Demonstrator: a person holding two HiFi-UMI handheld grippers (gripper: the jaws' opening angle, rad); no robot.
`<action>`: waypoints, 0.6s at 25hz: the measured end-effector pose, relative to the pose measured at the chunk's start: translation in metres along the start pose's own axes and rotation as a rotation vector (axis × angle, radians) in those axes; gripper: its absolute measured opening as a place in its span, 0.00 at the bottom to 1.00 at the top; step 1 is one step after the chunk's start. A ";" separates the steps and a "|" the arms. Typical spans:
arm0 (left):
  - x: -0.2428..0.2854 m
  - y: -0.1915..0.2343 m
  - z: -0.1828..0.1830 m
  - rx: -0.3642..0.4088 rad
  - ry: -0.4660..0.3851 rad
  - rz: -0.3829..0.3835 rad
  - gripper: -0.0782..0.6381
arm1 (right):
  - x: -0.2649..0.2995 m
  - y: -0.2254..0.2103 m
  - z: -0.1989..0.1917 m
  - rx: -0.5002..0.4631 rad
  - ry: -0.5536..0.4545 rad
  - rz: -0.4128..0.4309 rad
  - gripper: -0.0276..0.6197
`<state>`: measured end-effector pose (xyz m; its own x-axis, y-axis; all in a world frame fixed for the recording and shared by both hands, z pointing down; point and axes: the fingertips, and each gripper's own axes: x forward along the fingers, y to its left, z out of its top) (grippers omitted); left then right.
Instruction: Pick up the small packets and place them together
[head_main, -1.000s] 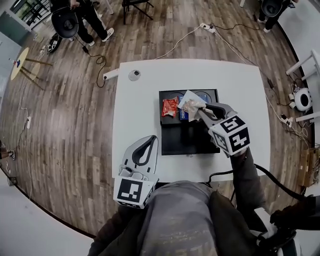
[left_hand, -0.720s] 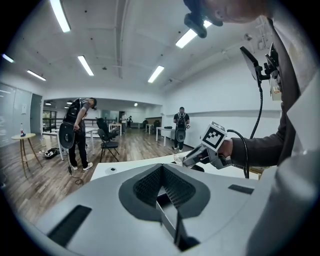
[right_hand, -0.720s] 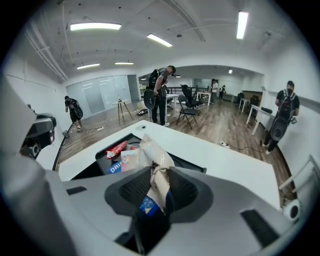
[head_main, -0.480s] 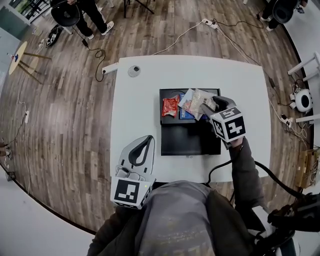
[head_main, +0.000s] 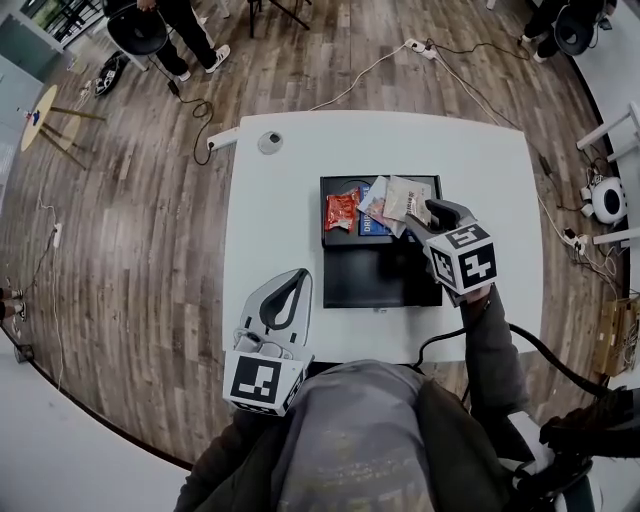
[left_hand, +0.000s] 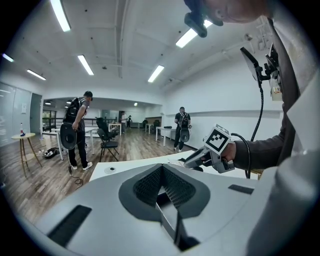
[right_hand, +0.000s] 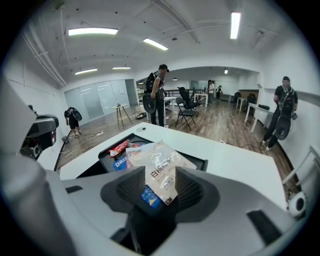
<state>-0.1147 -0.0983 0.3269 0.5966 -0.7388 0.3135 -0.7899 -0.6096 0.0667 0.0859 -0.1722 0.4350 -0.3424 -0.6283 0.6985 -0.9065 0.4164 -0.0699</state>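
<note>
A black tray (head_main: 380, 290) lies on the white table (head_main: 280, 220). At its far end a red packet (head_main: 341, 211), a blue packet (head_main: 369, 226) and a beige packet (head_main: 405, 199) lie together, overlapping. My right gripper (head_main: 421, 214) is at the beige packet's near corner. Its jaws have just been opening, and the beige packet (right_hand: 161, 172) lies loose between the spread fingers, on top of the blue packet (right_hand: 119, 162). My left gripper (head_main: 296, 274) hangs over the table's near left edge, shut and holding nothing.
A small round disc (head_main: 268, 142) sits at the table's far left corner. A power strip (head_main: 222, 138) and cables lie on the wooden floor beyond it. People stand at the far end of the room, and white tables (head_main: 600, 60) stand to the right.
The right gripper sank toward the tray's far end with the beige packet and its jaws opened. The packet now rests on the pile. The left gripper has kept still.
</note>
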 end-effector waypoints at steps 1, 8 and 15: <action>-0.001 -0.002 0.001 0.003 -0.002 -0.002 0.11 | -0.003 0.002 -0.001 0.005 -0.007 0.004 0.33; -0.003 -0.018 0.007 0.019 -0.011 -0.025 0.11 | -0.051 0.020 0.007 0.031 -0.135 0.023 0.33; 0.002 -0.043 0.013 0.017 -0.020 -0.029 0.11 | -0.105 0.051 0.009 0.084 -0.295 0.146 0.33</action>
<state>-0.0780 -0.0776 0.3124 0.6221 -0.7260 0.2931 -0.7697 -0.6356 0.0595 0.0731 -0.0912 0.3520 -0.5160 -0.7338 0.4418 -0.8554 0.4685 -0.2208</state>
